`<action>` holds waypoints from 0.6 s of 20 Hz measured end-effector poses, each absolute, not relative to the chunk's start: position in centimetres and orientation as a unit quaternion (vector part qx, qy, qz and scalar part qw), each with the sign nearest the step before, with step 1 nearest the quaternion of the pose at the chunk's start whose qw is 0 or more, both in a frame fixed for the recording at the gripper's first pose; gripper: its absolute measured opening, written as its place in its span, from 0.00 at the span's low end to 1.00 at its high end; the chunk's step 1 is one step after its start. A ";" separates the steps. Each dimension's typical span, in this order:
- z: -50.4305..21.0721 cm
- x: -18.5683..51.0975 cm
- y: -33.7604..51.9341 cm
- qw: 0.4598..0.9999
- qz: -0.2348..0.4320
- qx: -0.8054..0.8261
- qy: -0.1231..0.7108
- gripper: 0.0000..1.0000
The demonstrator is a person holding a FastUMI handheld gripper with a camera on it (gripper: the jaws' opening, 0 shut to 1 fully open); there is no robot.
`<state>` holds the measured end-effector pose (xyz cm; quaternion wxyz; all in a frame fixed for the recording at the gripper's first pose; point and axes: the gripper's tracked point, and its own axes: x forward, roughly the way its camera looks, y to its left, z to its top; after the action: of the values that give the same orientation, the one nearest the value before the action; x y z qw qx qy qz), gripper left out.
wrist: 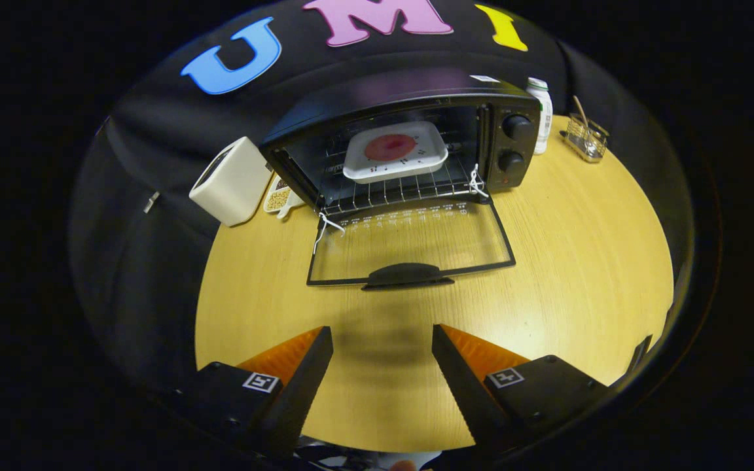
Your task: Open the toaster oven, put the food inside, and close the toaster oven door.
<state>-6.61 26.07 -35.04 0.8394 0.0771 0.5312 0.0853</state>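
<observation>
My gripper (pixel 382 340) hangs released above the tabletop (pixel 580 261); well beyond it, the food tray (pixel 395 152) sits inside the open toaster oven (pixel 403 140).

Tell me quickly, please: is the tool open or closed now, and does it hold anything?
Tool: open, holding nothing; its fingers are spread over bare table, short of the lowered oven door.
</observation>
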 end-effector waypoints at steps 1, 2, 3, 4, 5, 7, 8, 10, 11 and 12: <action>-35.5 -6.6 26.3 0.844 0.090 0.066 0.524 0.99; -36.3 -6.5 26.7 0.848 0.092 0.060 0.519 0.99; -37.5 -6.4 26.6 0.848 0.089 0.050 0.520 0.99; -38.5 -6.4 26.7 0.845 0.083 0.043 0.526 0.99; -39.8 -6.3 26.8 0.842 0.072 0.038 0.533 0.99; -41.6 -6.0 26.7 0.838 0.053 0.029 0.542 0.99; -42.3 -5.6 26.5 0.838 0.044 0.021 0.543 0.99; -43.4 -4.9 26.1 0.840 0.028 0.010 0.542 0.99; -43.9 -4.6 26.0 0.838 0.020 0.010 0.545 0.99; -44.2 -4.3 25.9 0.837 0.014 0.012 0.547 0.99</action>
<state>-4.31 25.91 -44.24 0.8369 0.0119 0.5470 0.0145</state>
